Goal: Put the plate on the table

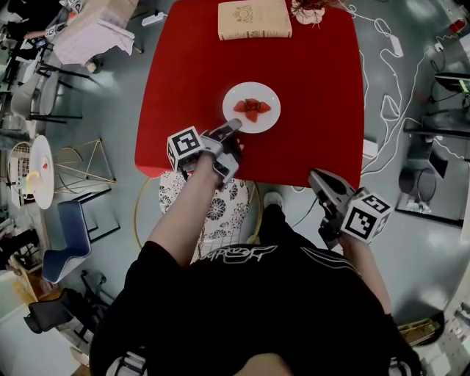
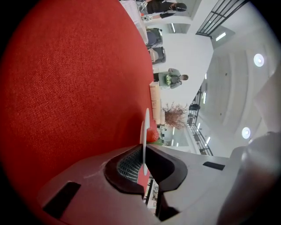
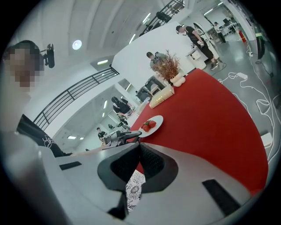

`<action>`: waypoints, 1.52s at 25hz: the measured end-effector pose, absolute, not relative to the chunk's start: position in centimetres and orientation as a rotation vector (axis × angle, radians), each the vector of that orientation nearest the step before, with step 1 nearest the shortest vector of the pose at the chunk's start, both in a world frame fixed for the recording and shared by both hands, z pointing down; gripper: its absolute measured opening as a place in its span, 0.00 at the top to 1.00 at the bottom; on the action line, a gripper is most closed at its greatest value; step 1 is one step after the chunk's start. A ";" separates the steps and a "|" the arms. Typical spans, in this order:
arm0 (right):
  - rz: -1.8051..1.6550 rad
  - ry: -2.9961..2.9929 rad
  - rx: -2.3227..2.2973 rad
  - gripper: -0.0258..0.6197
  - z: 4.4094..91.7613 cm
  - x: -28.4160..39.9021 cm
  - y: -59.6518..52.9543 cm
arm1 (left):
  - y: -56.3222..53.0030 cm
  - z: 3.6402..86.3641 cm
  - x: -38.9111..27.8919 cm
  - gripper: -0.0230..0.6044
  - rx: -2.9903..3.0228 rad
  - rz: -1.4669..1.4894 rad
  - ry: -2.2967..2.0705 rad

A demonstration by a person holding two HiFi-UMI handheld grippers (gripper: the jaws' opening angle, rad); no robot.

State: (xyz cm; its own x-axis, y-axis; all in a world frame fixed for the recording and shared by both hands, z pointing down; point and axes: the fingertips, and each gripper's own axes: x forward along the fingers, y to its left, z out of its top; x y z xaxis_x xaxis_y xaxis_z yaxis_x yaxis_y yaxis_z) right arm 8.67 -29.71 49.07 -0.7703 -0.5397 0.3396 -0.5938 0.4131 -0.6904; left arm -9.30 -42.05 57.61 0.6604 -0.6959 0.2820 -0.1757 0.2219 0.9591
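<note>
A small white plate with red strawberry pieces lies level over the near middle of the red table. My left gripper is shut on the plate's near rim. In the left gripper view the rim runs edge-on between the closed jaws of the left gripper, with a strawberry beyond. My right gripper hangs off the table's front right edge, shut and holding nothing. From the right gripper I see the plate and the left gripper.
A tan book and a dried-flower vase sit at the table's far edge. A patterned round seat stands under the near edge. White cables trail on the floor to the right. People stand far off.
</note>
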 end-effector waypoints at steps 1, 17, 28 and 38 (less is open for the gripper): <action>1.312 -2.584 1.041 0.95 49.2 8.7 -29.8 | -42.1 57.9 -9.2 0.93 1.323 -0.414 -0.821; 1.354 -2.579 1.061 0.95 49.7 9.0 -29.2 | -41.9 58.6 -8.9 0.93 1.273 -0.341 -0.837; 1.407 -2.566 1.111 0.95 50.7 10.1 -28.8 | -43.0 57.2 -8.6 0.61 1.278 -0.425 -0.787; 1.449 -2.567 1.137 0.95 51.2 11.2 -28.1 | -42.8 56.3 -7.1 0.45 1.430 -0.297 -0.750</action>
State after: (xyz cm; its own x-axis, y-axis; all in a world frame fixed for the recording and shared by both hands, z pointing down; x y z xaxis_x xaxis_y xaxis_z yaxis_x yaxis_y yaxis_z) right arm 11.19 -28.15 51.19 -0.7410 -0.5928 0.3156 -0.5766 0.3206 -0.7515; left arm -7.06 -42.81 56.30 0.7415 -0.6066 0.2868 -0.2456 0.1525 0.9573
